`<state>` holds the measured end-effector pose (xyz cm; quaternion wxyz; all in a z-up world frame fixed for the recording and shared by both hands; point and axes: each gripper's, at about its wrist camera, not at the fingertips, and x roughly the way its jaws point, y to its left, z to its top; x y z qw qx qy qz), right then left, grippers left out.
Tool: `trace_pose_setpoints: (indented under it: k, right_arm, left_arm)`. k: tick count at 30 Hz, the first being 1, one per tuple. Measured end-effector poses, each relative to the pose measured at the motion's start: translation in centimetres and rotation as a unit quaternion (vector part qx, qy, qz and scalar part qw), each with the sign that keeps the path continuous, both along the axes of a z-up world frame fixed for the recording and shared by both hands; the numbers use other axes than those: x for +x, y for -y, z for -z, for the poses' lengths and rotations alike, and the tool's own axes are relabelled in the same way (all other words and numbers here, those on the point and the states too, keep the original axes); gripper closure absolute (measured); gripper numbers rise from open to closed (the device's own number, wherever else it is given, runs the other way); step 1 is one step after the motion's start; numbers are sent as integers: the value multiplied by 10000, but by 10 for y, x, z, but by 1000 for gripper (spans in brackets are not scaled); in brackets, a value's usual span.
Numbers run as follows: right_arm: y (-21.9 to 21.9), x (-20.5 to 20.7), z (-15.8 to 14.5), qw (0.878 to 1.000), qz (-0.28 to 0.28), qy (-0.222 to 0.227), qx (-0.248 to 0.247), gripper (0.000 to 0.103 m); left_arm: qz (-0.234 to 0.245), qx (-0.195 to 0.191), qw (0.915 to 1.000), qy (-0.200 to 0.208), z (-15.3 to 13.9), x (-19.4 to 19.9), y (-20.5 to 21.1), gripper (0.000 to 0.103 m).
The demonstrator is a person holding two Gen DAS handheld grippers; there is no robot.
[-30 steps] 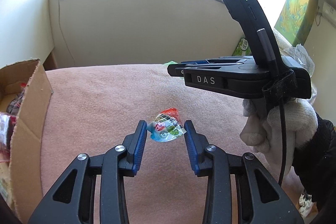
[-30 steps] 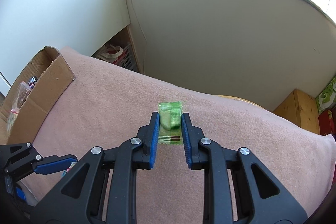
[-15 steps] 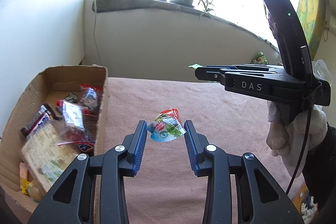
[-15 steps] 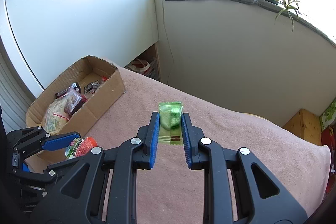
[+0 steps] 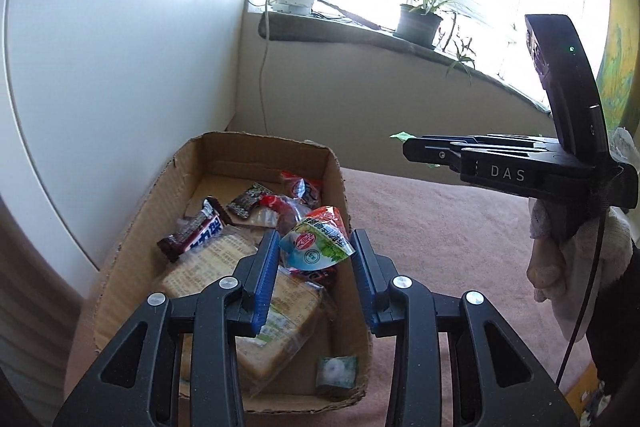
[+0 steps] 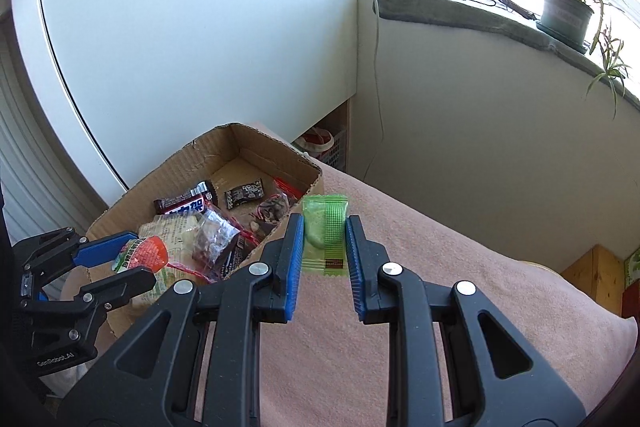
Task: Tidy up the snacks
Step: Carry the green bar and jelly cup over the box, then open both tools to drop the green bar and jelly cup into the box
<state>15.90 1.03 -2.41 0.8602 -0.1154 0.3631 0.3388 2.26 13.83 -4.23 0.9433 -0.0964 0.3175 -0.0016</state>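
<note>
My left gripper [image 5: 316,247] is shut on a small red, white and green snack pouch [image 5: 316,241], held in the air over the near right part of an open cardboard box [image 5: 256,147]. The box holds several wrapped snacks, among them a chocolate bar [image 5: 192,235] and a pale cracker pack [image 5: 240,287]. My right gripper [image 6: 322,235] is shut on a green see-through snack packet [image 6: 325,231], above the pink blanket just right of the cardboard box [image 6: 240,147]. In the right wrist view the left gripper [image 6: 124,259] shows at lower left with the red pouch [image 6: 144,253].
A pink blanket [image 5: 440,227] covers the surface right of the box. A white wall panel [image 5: 120,67] stands behind the box. A window sill [image 5: 360,35] carries a potted plant [image 5: 420,19] and a white power block [image 5: 294,1]. A gloved hand [image 5: 568,267] holds the right gripper.
Both grippers have swung left and risen, each still holding its snack. The box, at the left edge before, now lies under the left gripper and just left of the right one.
</note>
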Motion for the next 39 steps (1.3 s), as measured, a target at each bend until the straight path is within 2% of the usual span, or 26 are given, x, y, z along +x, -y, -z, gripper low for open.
trace_pose_setpoints:
  k: [15,25,27,28,34,37,39]
  right_arm:
    - [-87,11,13,9986,-468,-252,-50,81]
    - [-117,11,25,9970,-681,-344,-139,80]
    - [-119,8,25,9970,-695,-285,-162,71]
    - [-119,6,25,9971,-694,-263,-155,63]
    - [-110,-1,18,9975,-665,-248,-72,61]
    - [-102,-8,13,9978,-633,-217,-19,51]
    - [-96,-14,8,9979,-619,-175,44,44]
  left_arm:
    - [-388,82,9992,-37,4,5,-43,68]
    - [-482,106,9987,-93,7,3,-53,65]
    - [-552,109,9984,-108,7,1,-54,65]
    - [-561,100,9983,-100,7,0,-54,65]
    - [-616,126,9980,-44,3,-11,-50,64]
    - [-646,167,9978,2,-1,-17,-47,62]
    - [-693,186,9974,27,-3,-20,-46,54]
